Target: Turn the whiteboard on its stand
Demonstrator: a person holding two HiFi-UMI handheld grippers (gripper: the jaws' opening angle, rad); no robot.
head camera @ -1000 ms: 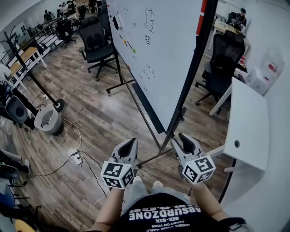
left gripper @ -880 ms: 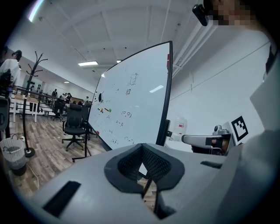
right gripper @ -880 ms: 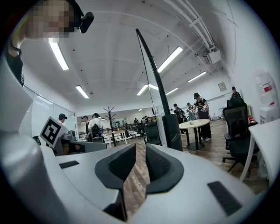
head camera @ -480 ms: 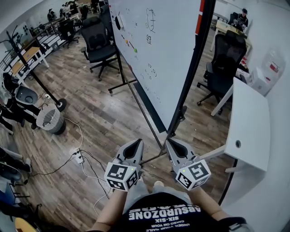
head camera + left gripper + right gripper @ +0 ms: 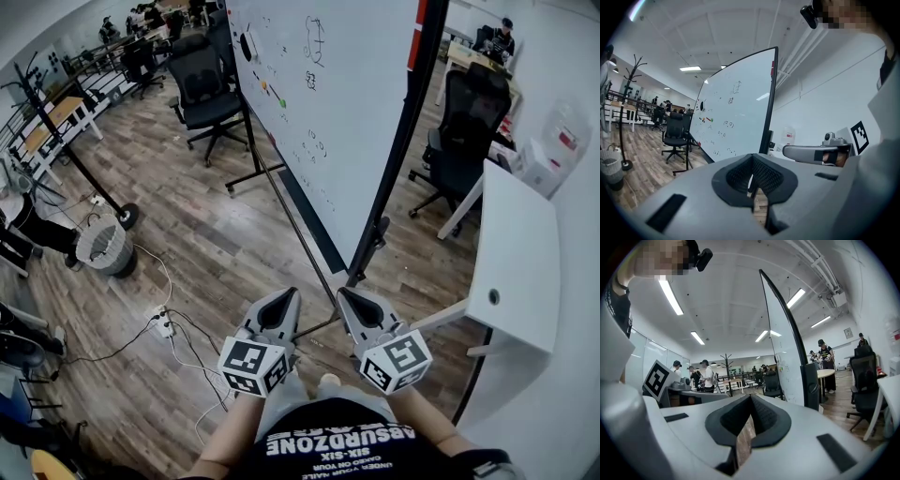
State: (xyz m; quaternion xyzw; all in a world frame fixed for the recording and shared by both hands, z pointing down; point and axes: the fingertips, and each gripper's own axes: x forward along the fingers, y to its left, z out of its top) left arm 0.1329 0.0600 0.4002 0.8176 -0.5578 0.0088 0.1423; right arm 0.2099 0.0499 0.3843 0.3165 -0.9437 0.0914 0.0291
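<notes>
**Whiteboard on its stand, both tools at rest.** The whiteboard (image 5: 328,122) stands upright directly ahead of the person, with a white table (image 5: 516,253) to its right and open wood floor to its left. Its near black edge frame (image 5: 398,159) runs down towards the two tools. The left gripper (image 5: 284,296) and right gripper (image 5: 347,294) sit side by side below that edge. Each has its jaws brought together on nothing, and neither touches the board.

The panel is likely stiff and fairly heavy, and its writing face looks smooth (pads would probably slide on it). The better hold is judged to be the black edge frame, pinched from both faces once the jaws are parted. The thin stand legs (image 5: 309,328) may shift or rock, so a slow, even turn seems advisable.
</notes>
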